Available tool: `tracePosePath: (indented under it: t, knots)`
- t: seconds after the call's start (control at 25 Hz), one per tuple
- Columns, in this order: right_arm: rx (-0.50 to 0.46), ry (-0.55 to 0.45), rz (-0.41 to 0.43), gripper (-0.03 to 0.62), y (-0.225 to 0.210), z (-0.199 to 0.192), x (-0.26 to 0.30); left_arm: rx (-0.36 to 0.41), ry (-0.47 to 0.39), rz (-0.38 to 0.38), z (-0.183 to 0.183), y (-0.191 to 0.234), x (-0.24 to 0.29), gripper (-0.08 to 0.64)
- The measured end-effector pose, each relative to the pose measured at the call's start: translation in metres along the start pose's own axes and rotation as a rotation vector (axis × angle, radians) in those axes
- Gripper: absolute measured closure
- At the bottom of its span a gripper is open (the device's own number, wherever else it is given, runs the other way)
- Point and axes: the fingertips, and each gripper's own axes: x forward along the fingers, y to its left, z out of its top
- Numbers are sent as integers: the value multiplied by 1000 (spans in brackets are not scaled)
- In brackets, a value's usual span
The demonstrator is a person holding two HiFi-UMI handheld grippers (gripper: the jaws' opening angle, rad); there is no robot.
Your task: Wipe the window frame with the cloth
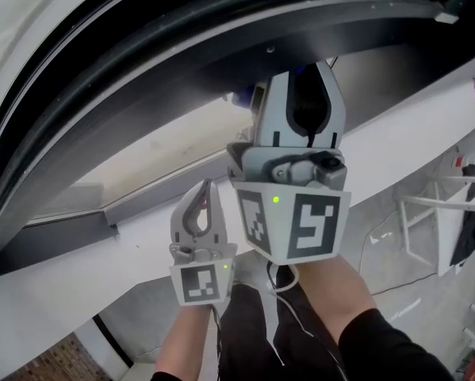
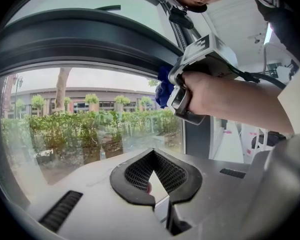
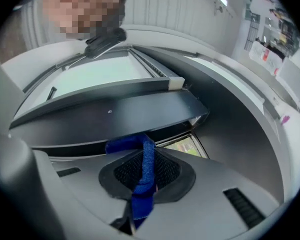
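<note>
Closest to me, the right claw [image 1: 307, 78] pinches a thin fold of the blue cloth [image 3: 143, 169], bunched against the dark window frame [image 1: 142, 86]. Drag along the frame could tug it free, I judge. It points steeply upward; the left claw [image 1: 203, 201] hangs lower, closed and empty.

Dark window frame [image 1: 126, 78] overhangs and closes off the top. The right gripper [image 1: 312, 74], gripping the cloth [image 3: 145, 164], is pressed up under it. Glass [image 1: 134, 165] blocks the way ahead. The left gripper [image 1: 204, 193], jaws together, sits just beside and below. The white ledge [image 1: 78, 300] is open toward its left end.
</note>
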Motion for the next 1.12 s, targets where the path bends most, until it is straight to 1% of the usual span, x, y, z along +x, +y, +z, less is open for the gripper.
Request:
tracePosePath:
  t: [0.16,0.32,0.4,0.44,0.48,0.6,0.64,0.8,0.92,1.12]
  knots:
    - [-282,-58,-15,569,16,-2,-2,31,9,-16,3,-3,3,555]
    - [-620,-110,41,569,37,-19,-8,60,23,-26,2,-6,11,555]
    - [-725,-147,64,569,44,-21,-9,67,29,-34,2,-8,15,555]
    - [-746,-156,72,569,44,-20,-8,67,30,-37,3,-11,17,555]
    - [-746,-157,78,569,42,-18,-7,67,30,-41,4,-14,20,555]
    - [-706,-152,69,569,32,-10,-3,67,26,-52,9,-23,27,555]
    - [-708,-155,62,569,30,-8,-2,66,22,-55,10,-25,28,555]
    - [-760,-159,51,569,29,-8,-1,64,-1,-59,18,-27,33,555]
    - [-754,-148,25,569,15,-3,3,76,-66,-55,32,-32,41,555]
    - [-753,-121,1,569,-12,1,10,54,-182,-53,57,-36,54,555]
